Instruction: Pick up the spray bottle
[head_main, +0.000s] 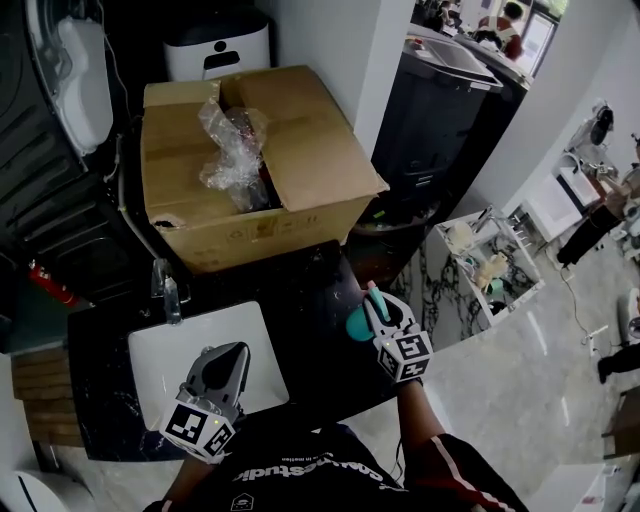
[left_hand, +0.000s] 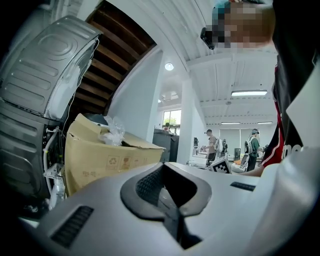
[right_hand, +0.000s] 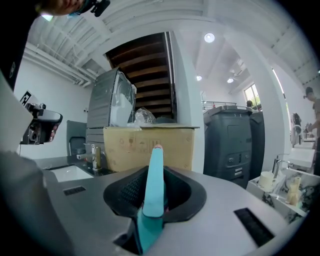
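Observation:
The spray bottle (head_main: 356, 322) is teal and stands near the right front edge of the dark countertop (head_main: 300, 300). My right gripper (head_main: 373, 303) is shut on it from the near side. In the right gripper view the bottle's teal top (right_hand: 154, 182) rises as a narrow strip straight up between the jaws of that gripper (right_hand: 155, 202); its body is hidden below. My left gripper (head_main: 237, 353) hovers over the white sink, jaws together with nothing between them. In the left gripper view its jaws (left_hand: 169, 202) meet in a thin seam.
A white sink (head_main: 165, 355) with a chrome faucet (head_main: 166, 288) lies at the counter's left. An open cardboard box (head_main: 300, 150) holding crumpled plastic wrap (head_main: 228, 145) fills the back. A black bin (head_main: 445, 110) and a white cart (head_main: 492, 262) stand to the right beyond the counter edge.

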